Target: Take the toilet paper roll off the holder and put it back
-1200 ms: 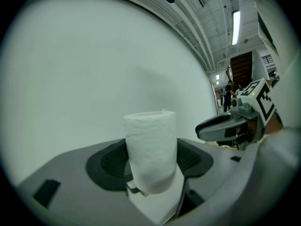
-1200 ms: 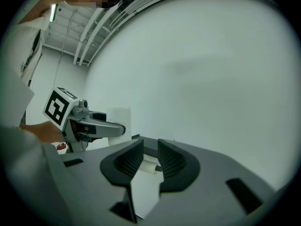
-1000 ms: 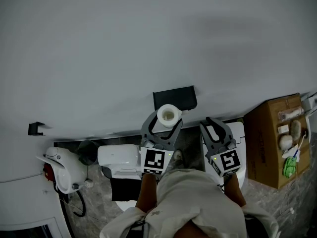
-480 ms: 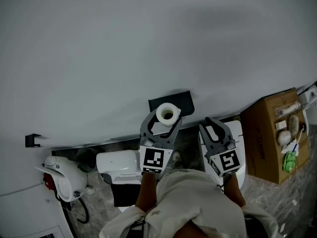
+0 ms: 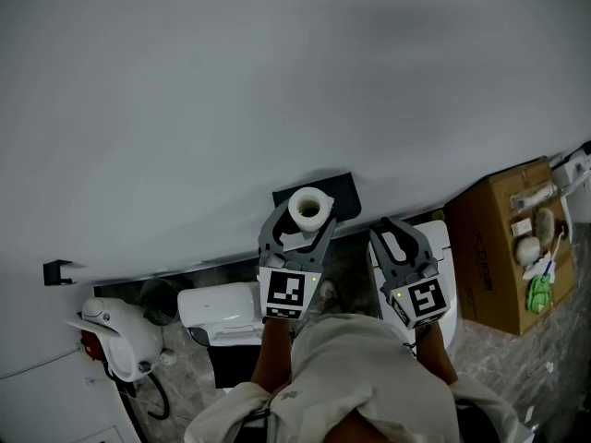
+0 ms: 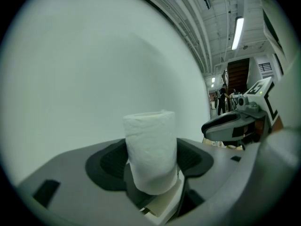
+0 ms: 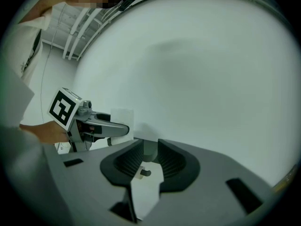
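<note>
The left gripper (image 5: 306, 223), its jaws just eased slightly wider yet pinching the upright roll (image 6: 150, 149), has carried it up to the wall's black holder (image 5: 343, 188), so rehanging looks close, while the right gripper (image 5: 391, 229) hangs closed and empty, and the box (image 5: 494, 257) holds small sundries.

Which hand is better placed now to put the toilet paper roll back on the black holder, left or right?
Left. The left tongs grip the toilet paper roll close by the black holder. The right tongs are empty and stand off to the side.
</note>
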`<move>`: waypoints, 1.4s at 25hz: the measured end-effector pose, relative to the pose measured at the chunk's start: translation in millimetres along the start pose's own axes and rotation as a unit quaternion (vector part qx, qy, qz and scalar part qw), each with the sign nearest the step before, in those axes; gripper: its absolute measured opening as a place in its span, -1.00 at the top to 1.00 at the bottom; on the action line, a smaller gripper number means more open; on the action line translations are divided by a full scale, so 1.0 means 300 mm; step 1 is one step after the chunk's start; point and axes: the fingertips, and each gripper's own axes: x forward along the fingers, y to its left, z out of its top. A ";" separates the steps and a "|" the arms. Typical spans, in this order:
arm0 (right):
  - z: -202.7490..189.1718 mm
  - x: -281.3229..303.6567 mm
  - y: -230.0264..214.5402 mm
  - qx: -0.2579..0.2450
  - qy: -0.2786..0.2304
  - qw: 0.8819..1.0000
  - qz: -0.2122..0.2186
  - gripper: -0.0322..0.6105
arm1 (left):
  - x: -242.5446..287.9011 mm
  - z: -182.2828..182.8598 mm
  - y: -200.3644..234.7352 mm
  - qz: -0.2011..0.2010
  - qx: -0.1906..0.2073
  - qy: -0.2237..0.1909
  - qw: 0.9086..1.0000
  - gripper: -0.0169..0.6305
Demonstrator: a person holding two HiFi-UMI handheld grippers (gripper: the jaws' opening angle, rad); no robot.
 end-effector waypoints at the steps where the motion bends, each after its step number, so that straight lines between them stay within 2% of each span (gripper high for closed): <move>1: -0.003 0.001 -0.001 0.000 0.002 1.000 0.000 0.62 | 0.004 -0.003 0.002 -0.001 -0.002 0.001 1.000 -0.02; 4: -0.011 0.007 -0.005 -0.003 0.018 1.000 0.000 0.62 | 0.017 -0.005 0.007 -0.007 -0.010 0.000 1.000 -0.02; 10: -0.010 0.023 -0.002 -0.002 0.010 1.000 -0.002 0.62 | 0.025 -0.010 0.020 -0.011 -0.019 -0.002 1.000 -0.02; 21: 0.002 0.020 -0.004 -0.004 0.005 1.000 -0.005 0.62 | 0.025 0.014 0.022 -0.017 -0.014 -0.016 1.000 -0.11; 35: 0.024 -0.001 0.011 -0.014 -0.003 1.000 0.010 0.62 | -0.068 0.070 0.045 0.013 -0.008 -0.036 0.999 -0.11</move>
